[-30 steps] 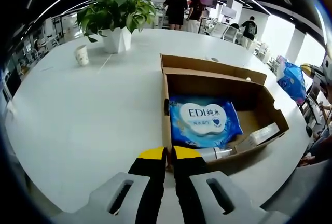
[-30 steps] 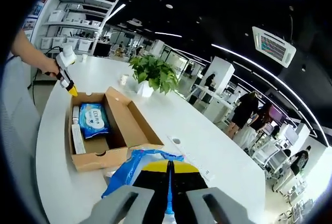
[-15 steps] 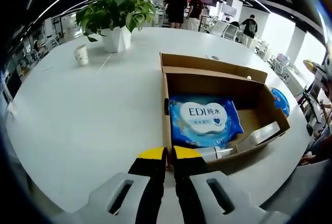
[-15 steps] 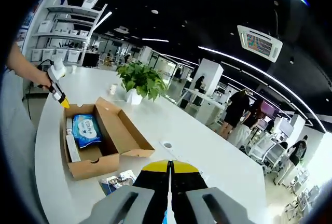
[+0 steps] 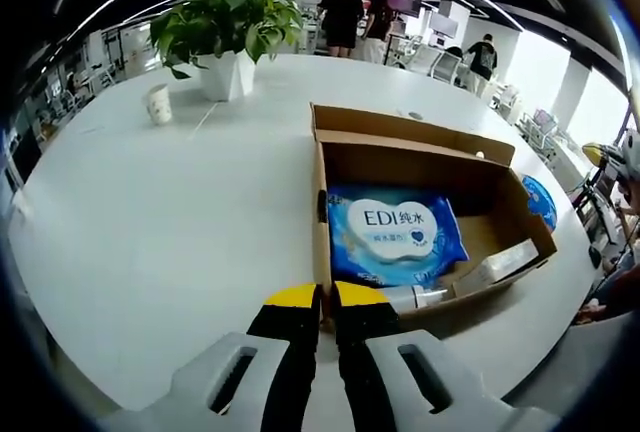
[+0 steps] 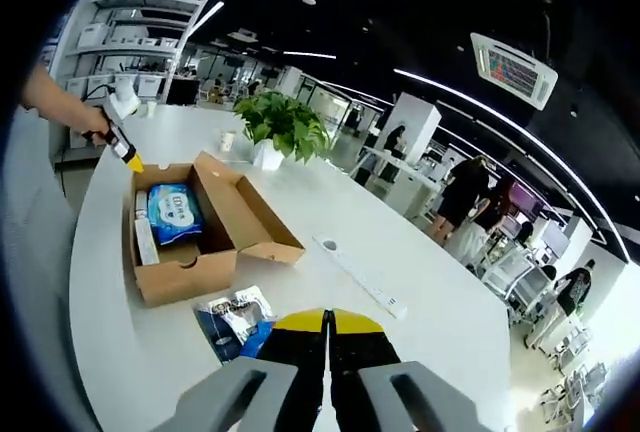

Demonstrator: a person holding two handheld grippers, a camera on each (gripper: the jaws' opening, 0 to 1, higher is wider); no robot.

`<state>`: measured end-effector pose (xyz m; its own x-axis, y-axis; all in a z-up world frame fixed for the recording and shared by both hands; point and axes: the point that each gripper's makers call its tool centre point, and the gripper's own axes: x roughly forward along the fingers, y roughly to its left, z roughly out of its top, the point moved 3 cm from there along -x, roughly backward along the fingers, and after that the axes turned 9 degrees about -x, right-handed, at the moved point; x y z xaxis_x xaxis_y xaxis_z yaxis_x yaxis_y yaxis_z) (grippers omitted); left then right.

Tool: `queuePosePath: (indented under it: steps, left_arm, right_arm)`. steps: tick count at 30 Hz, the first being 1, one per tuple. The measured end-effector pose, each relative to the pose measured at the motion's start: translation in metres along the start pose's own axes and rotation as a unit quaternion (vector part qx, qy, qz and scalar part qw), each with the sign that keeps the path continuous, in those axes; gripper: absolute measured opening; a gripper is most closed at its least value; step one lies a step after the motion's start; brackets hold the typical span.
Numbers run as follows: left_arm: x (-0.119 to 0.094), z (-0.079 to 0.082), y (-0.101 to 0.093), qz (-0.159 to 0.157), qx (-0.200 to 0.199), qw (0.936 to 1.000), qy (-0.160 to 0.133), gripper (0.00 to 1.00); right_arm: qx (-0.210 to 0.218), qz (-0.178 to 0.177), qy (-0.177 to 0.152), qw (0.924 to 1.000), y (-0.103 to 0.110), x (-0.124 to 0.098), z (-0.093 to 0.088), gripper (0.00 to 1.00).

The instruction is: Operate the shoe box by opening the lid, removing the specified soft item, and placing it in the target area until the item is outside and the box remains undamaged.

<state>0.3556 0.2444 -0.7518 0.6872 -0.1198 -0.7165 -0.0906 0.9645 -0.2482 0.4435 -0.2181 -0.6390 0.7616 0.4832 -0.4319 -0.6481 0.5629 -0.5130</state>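
Your left gripper (image 5: 325, 297) sits at the near short wall of the open shoe box (image 5: 318, 212), its yellow-tipped jaws closed together with nothing between them, tips just at the cardboard edge. Inside the box, a blue wet-wipe pack (image 5: 395, 233) lies flat against that same near end, with a long white carton (image 5: 497, 263) and a small tube (image 5: 412, 297) beside it along the box's right wall. The lid (image 5: 405, 124) hangs folded back off the far long side.

Your right gripper (image 6: 327, 321) hovers above the table (image 6: 420, 302), jaws pressed shut and empty. Just beside the box's near short end, outside it, the blue soft packet (image 6: 236, 319) lies flat on the table, close below the jaw tips. Beyond the box stand a potted plant (image 6: 278, 127) and a paper cup (image 6: 227, 141).
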Motion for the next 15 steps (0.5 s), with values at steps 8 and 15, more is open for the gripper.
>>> queuePosePath:
  steps: [8, 15]
  left_arm:
    - [0.000, 0.000, -0.001, 0.003, 0.002, 1.0000, 0.003, 0.03]
    - [0.000, 0.001, -0.001, 0.005, 0.003, 1.0000, 0.003, 0.02]
  right_arm:
    - [0.003, 0.002, 0.008, 1.0000, 0.003, 0.003, -0.009, 0.00]
    - [0.015, -0.002, 0.021, 0.9997, 0.004, 0.003, -0.022, 0.00]
